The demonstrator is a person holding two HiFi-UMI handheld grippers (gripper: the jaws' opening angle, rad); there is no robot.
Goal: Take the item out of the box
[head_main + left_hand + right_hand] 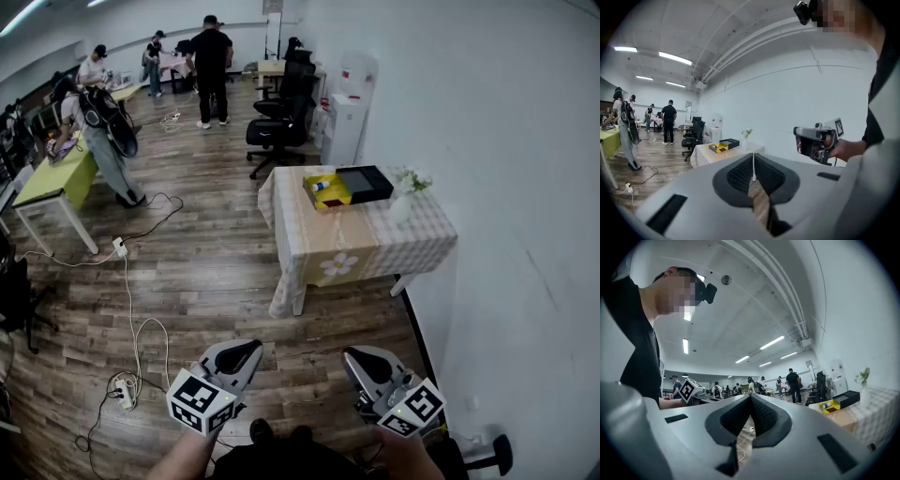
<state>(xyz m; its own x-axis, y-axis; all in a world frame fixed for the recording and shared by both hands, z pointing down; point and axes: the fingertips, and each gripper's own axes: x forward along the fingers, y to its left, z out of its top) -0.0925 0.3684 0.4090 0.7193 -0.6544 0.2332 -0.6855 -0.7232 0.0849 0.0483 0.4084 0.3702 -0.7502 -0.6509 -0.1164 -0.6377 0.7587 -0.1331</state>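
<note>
By the far edge of the tabletop [375,239], well apart from me across open floor, the yellow box [326,191] lies open, with its black lid [366,184] set just beside it on the right and a vase [401,208] of flowers near the far right corner. My left claw [242,356] and right claw [361,361] hang low in front of me, each with its pads pressed together on nothing. The step in hand, as I judge it, is simply getting to the table: I should walk up, square myself to the near edge, and spread one claw only once it is above the box. I would keep the other claw ready to steady the box wall, since a light carton may lift along with its contents. The item [322,186] shows as a small white and blue shape lying in the yellow tray. From here it is too small for me to tell what it is or how it lies.
</note>
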